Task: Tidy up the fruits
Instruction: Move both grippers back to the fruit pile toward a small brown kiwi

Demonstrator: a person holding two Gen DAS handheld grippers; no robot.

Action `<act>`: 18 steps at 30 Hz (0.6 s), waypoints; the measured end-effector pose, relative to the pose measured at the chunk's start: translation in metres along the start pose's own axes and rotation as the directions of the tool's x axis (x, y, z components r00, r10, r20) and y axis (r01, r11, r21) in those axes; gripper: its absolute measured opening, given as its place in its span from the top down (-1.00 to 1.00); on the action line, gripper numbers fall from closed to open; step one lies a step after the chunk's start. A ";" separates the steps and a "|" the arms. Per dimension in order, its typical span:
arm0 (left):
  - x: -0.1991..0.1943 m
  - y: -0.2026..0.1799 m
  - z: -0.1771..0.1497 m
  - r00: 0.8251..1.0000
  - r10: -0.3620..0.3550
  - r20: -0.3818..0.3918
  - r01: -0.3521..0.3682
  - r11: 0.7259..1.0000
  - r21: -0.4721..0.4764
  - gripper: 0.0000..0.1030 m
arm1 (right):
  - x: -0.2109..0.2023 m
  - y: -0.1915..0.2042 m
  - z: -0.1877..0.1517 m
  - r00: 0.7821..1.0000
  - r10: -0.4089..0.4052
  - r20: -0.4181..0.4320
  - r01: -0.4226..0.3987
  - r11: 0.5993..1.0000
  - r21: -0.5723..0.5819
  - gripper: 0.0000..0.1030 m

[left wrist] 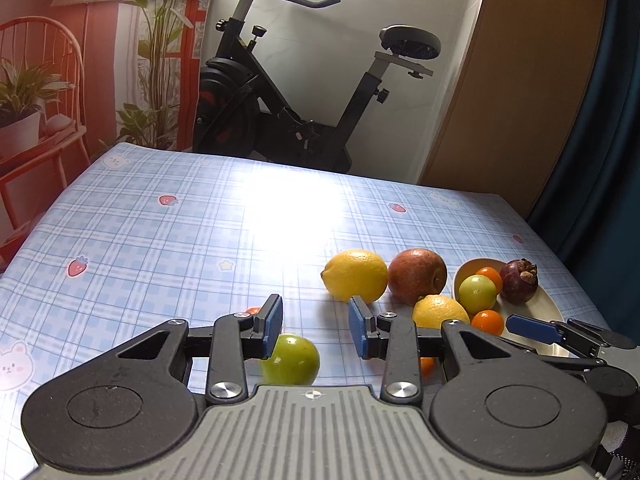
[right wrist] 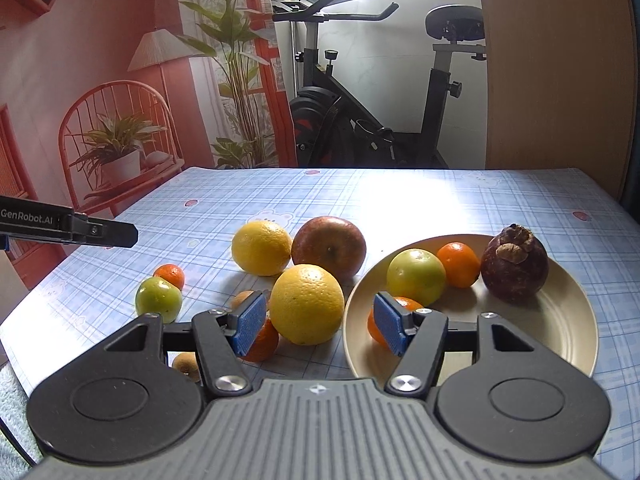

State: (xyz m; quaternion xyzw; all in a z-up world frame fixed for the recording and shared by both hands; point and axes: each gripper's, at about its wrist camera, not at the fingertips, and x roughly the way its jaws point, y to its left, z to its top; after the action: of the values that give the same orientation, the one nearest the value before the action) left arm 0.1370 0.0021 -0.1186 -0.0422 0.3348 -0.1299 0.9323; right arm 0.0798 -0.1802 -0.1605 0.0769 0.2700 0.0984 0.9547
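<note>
A beige plate point(right wrist: 560, 320) at the right holds a green fruit point(right wrist: 416, 276), a tangerine point(right wrist: 458, 264), a dark mangosteen point(right wrist: 514, 268) and a second tangerine point(right wrist: 404, 304) half hidden by my right finger. On the cloth lie a lemon point(right wrist: 262, 248), a red apple point(right wrist: 328, 246), an orange point(right wrist: 306, 304), a green fruit point(right wrist: 158, 298) and a small tangerine point(right wrist: 170, 274). My right gripper point(right wrist: 320, 328) is open, hovering just short of the orange and the plate rim. My left gripper point(left wrist: 316, 326) is open above the loose green fruit point(left wrist: 292, 360), gripping nothing.
A blue checked tablecloth point(left wrist: 180, 240) covers the table. Another tangerine point(right wrist: 262, 340) and two small brownish fruits point(right wrist: 186, 362) lie near the front edge. An exercise bike point(left wrist: 280, 100) stands behind the table, with a wooden panel point(left wrist: 520, 80) to its right.
</note>
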 end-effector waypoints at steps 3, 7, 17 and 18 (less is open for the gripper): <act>0.000 0.005 -0.003 1.000 0.004 -0.006 -0.004 1.000 -0.007 0.26 | 0.002 0.002 -0.002 1.000 -0.002 -0.004 0.002 1.000 0.003 -0.23; -0.002 0.011 -0.006 1.000 0.004 -0.013 -0.004 1.000 -0.018 0.26 | 0.002 0.004 -0.005 1.000 0.009 -0.008 -0.009 1.000 0.009 -0.23; -0.001 0.014 -0.013 0.999 -0.018 -0.037 0.017 0.999 -0.028 0.26 | 0.008 0.013 -0.015 0.998 0.050 -0.038 -0.050 0.999 -0.015 -0.23; 0.000 0.012 -0.013 0.999 -0.022 -0.038 0.021 1.000 -0.024 0.26 | 0.008 0.014 -0.015 0.998 0.054 -0.040 -0.055 0.998 -0.019 -0.23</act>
State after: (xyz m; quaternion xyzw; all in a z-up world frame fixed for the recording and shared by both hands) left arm 0.1312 0.0141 -0.1308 -0.0541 0.3538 -0.1368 0.9237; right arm 0.0768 -0.1634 -0.1746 0.0726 0.2855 0.1285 0.9469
